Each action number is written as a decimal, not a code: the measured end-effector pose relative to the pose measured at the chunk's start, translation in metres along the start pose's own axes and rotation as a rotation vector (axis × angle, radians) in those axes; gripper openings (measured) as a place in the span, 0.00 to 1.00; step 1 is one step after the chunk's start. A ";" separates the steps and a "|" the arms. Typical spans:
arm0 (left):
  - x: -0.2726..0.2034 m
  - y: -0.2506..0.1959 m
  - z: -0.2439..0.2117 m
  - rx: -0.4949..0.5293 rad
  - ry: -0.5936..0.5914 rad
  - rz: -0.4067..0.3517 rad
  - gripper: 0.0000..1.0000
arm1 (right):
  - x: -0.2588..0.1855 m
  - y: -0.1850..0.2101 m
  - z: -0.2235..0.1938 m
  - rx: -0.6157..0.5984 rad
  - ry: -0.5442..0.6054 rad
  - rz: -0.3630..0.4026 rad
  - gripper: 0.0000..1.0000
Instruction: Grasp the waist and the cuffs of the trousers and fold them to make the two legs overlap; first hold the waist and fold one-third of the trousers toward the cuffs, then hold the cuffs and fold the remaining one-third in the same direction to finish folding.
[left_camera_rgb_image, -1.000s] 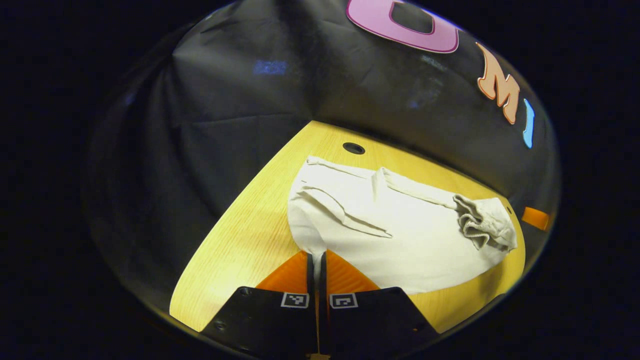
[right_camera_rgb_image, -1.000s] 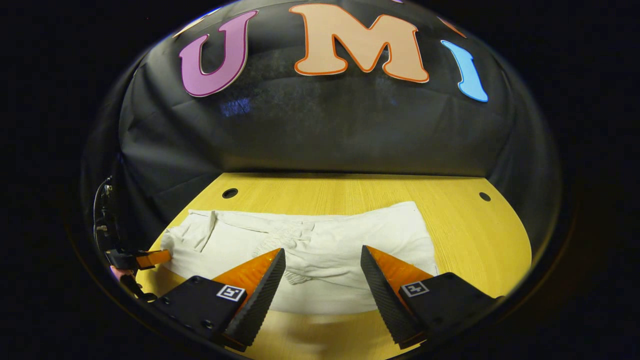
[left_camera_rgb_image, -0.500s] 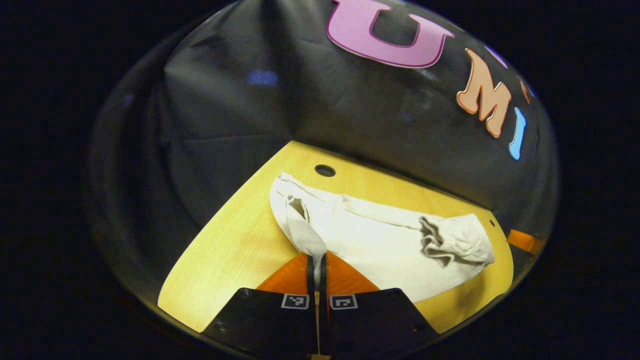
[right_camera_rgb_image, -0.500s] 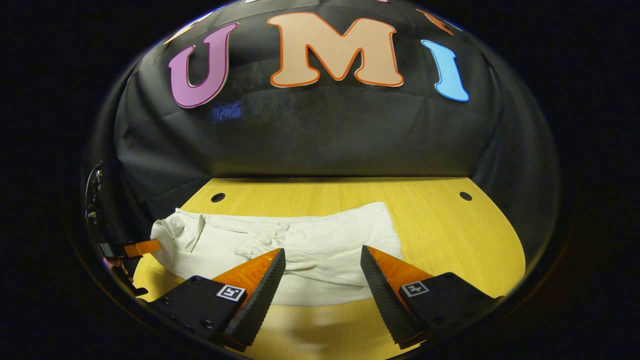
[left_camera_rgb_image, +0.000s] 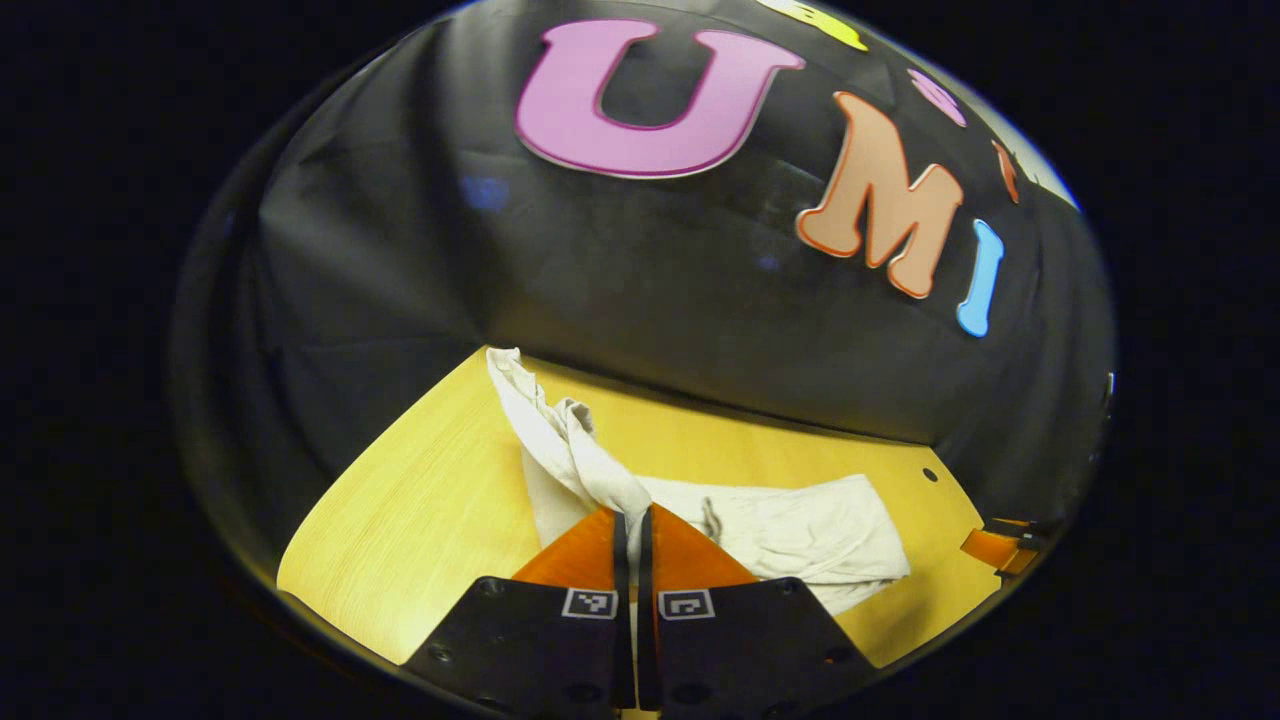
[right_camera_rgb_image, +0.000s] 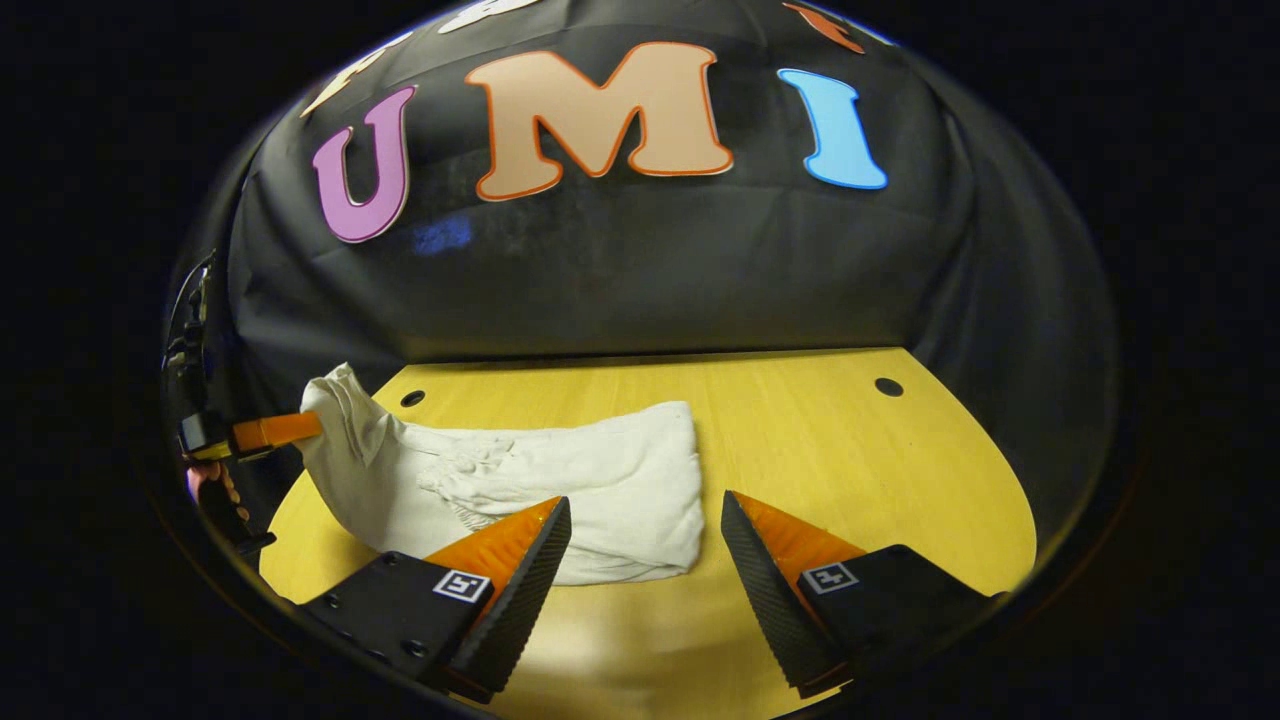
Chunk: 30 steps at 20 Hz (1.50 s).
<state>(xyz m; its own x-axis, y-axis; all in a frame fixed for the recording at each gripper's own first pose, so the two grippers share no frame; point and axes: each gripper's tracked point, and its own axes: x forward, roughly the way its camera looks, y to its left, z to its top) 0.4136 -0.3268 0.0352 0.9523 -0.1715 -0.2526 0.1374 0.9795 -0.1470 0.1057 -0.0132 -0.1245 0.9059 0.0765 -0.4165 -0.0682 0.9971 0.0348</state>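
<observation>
The left gripper (left_camera_rgb_image: 632, 520), pressed together on one end of the trousers (right_camera_rgb_image: 560, 490), lifts it at the left of the right gripper view, their length running rightward across the tabletop (right_camera_rgb_image: 850, 450) toward the spread, empty right gripper (right_camera_rgb_image: 645, 530).

Matt, creased cloth trousers (right_camera_rgb_image: 560, 490) — on a smooth, lightly grained wooden table (right_camera_rgb_image: 850, 450).

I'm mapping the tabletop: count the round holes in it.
2 in the right gripper view: one hole at the table's far left corner, beside the lifted trousers; another at the far right. The cloth may hide more.
</observation>
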 end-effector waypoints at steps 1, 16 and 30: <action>0.001 -0.018 0.005 0.008 -0.009 -0.020 0.00 | -0.004 -0.012 -0.001 0.003 0.002 -0.004 0.93; 0.029 -0.249 -0.052 0.295 0.031 -0.298 0.01 | -0.029 -0.130 -0.017 0.019 0.022 -0.061 0.97; 0.010 -0.239 -0.107 0.215 0.124 -0.303 0.95 | -0.036 -0.100 -0.016 0.001 0.015 0.012 0.97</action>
<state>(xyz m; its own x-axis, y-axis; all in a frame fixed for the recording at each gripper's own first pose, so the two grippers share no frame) 0.3608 -0.5739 -0.0348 0.8216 -0.4547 -0.3438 0.4735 0.8802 -0.0325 0.0733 -0.1157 -0.1271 0.8985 0.0889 -0.4299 -0.0791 0.9960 0.0407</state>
